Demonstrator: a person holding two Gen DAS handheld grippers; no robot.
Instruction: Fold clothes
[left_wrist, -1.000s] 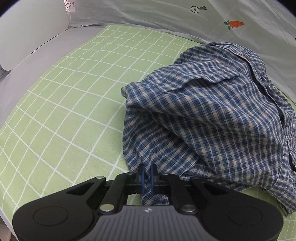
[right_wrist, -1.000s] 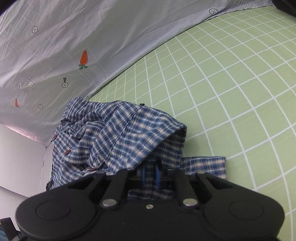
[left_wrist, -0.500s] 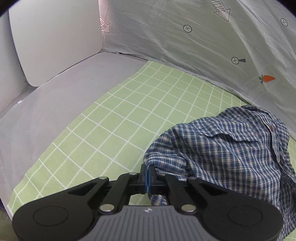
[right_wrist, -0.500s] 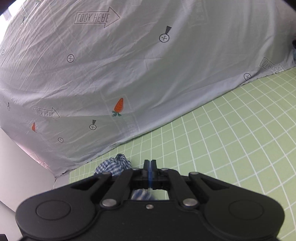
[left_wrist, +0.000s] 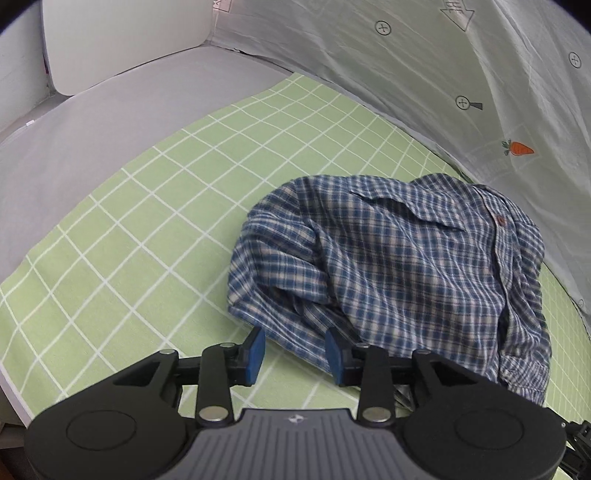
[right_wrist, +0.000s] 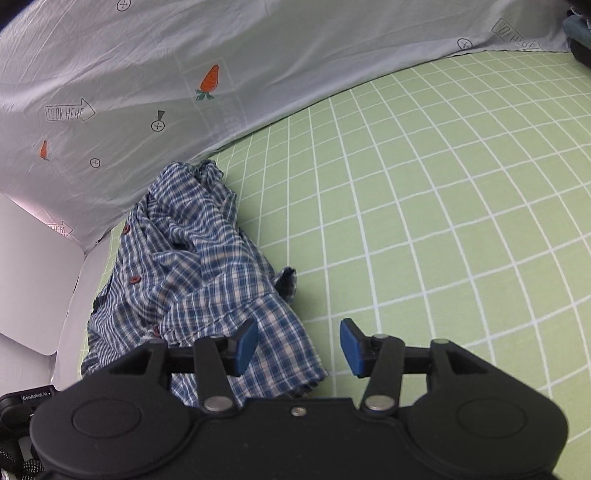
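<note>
A blue checked shirt (left_wrist: 406, 266) lies crumpled in a heap on the green grid-patterned sheet (left_wrist: 155, 229), its far side close to the grey carrot-print cloth (left_wrist: 424, 74) hanging behind. The left tongs (left_wrist: 295, 350) stand spread wide at the shirt's near hem, the hem lying between the blue pads (left_wrist: 255, 350) with nothing pinched. The right tongs (right_wrist: 299, 345) also gape wide, one pad over the shirt's near edge (right_wrist: 207, 280), the other over bare sheet (right_wrist: 424, 221)
</note>
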